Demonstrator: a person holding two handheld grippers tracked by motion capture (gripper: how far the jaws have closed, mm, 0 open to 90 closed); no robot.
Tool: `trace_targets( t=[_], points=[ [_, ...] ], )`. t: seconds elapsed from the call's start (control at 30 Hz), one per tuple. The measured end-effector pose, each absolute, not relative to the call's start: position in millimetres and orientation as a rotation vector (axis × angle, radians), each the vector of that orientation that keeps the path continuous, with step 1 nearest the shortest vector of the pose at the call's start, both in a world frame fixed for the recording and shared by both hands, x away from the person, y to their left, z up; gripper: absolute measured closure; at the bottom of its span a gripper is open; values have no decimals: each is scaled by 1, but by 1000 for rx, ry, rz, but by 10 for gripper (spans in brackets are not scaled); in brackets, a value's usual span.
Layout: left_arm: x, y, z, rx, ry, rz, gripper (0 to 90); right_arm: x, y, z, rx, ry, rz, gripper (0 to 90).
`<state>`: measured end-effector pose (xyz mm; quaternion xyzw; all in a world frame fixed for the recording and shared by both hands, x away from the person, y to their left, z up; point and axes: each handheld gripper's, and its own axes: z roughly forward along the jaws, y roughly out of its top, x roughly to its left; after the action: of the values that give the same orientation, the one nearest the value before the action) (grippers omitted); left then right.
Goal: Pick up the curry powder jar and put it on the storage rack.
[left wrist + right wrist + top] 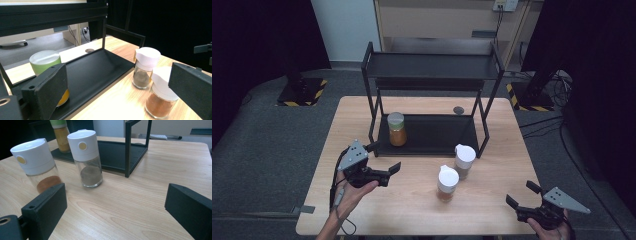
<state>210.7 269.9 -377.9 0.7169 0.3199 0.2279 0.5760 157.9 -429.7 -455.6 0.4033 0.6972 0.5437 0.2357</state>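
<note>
A black two-tier rack (432,67) stands at the back of the wooden table (412,205). On its lower shelf, at the left, a green-lidded jar of orange powder (397,129) (46,61) (60,135) stands upright. In front of the rack's right side two white-capped shakers stand on the table: one with grey powder (464,161) (145,67) (87,157) and one with brown powder (447,183) (162,96) (37,165). My left gripper (384,157) (117,92) is open, left of the shakers. My right gripper (522,194) (115,207) is open at the front right, empty.
A round grommet hole (458,110) sits in the tabletop behind the rack's lower shelf. The upper shelf (432,60) of the rack is bare. Dark curtains and black stand bases with yellow hazard stripes (302,92) flank the table on the grey floor.
</note>
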Motion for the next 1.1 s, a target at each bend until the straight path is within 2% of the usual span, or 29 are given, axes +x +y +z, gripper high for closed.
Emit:
trace_targets(
  t=[0.27,1.1],
  points=[
    [197,279,-397,1627,768,536,12,158,-429,-455,1106,1915,1488,48],
    [171,296,-437,1685,826,587,14,158,-429,-455,1110,1914,1485,48]
  ],
)
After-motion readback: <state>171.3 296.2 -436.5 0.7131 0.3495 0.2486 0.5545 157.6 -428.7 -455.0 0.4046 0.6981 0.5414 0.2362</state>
